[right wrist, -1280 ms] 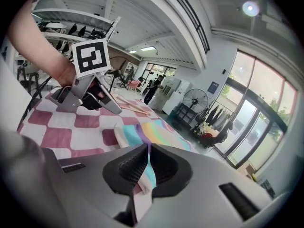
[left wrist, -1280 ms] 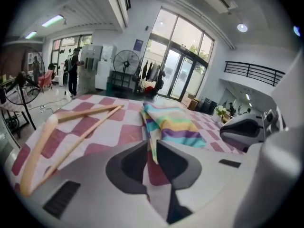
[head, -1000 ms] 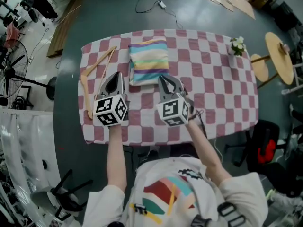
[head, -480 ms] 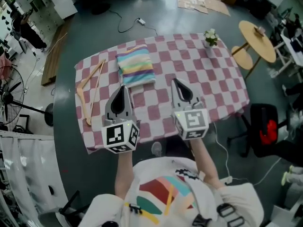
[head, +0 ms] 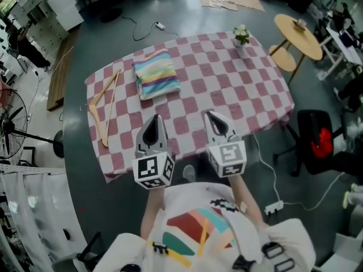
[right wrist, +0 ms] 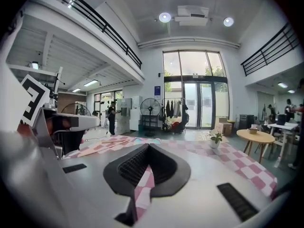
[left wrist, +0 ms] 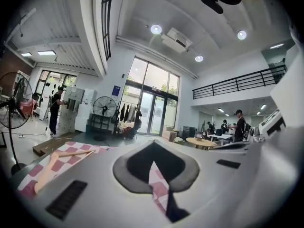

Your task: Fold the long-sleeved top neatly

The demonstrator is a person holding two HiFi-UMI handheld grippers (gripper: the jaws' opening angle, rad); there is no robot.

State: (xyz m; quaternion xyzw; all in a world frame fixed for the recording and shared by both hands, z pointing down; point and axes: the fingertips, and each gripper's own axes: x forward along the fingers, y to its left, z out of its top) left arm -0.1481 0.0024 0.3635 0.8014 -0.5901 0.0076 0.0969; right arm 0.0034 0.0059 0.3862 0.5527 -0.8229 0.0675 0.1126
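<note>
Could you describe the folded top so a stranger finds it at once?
Find the table covered in pink checks. Near its far left corner, beside the wooden hanger, lies the folded top, the only thing with pastel stripes.

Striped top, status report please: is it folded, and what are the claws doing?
Left claw and right claw shut, empty, at near edge of table. Striped top folded, on far side, clear of both. Hanger beside it, apart.
</note>
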